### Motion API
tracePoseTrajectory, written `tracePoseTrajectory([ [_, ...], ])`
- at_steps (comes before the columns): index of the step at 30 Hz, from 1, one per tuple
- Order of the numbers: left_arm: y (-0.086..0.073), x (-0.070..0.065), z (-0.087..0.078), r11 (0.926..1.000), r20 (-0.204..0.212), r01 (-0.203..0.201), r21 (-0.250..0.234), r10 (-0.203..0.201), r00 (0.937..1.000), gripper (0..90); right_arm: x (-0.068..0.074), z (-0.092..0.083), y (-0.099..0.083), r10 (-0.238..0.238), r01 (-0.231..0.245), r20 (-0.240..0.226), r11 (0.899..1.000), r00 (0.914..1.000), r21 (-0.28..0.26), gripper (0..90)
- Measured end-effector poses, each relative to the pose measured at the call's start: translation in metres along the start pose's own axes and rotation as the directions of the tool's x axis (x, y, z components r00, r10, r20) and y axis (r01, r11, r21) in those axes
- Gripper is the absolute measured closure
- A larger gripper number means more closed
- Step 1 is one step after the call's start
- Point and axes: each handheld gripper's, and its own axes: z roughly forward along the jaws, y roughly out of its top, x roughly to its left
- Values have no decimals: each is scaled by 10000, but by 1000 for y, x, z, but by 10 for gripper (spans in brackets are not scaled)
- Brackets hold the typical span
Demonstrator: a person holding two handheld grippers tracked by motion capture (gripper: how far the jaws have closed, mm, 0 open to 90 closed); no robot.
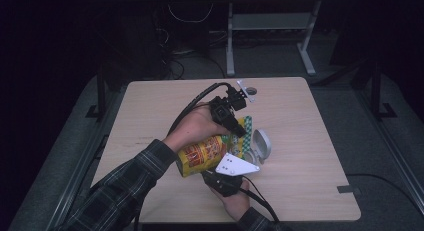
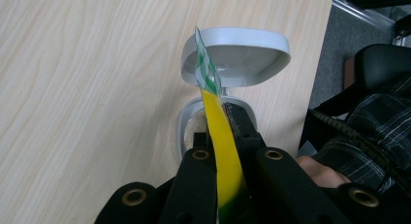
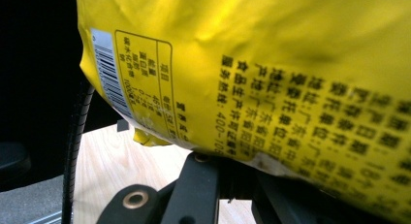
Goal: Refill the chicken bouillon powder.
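A yellow snack bag hangs tilted over the wooden table, held between both grippers. My left gripper is shut on the bag's green-and-white top edge; the yellow strip is pinched between its jaws. Just below that edge stands a small grey container with its hinged lid swung open and something pale and grainy inside; in the high view the container sits right of the bag. My right gripper is shut on the bag's lower end, whose printed back looms over its jaws.
A small round fitting lies near the table's far edge. Black cables trail from both grippers. Beyond the table's right edge are a plaid sleeve and a black chair. A metal frame stands on the floor behind.
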Motion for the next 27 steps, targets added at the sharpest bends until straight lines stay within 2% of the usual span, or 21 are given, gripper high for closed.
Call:
tracePoseTrajectory([
  [7,5,-3,2,9995,-222,239,212,-234,9995,894,0,-3,2,76,-77,-79,9997,9999,-234,900],
  [11,8,-5,4,9989,-230,195,421,-185,9996,894,0,-5,3,87,-91,-116,9992,9999,-388,900],
  [27,11,-3,6,9984,-193,158,552,-147,9997,889,-3,-6,3,117,-125,-168,9989,9998,-459,900],
])
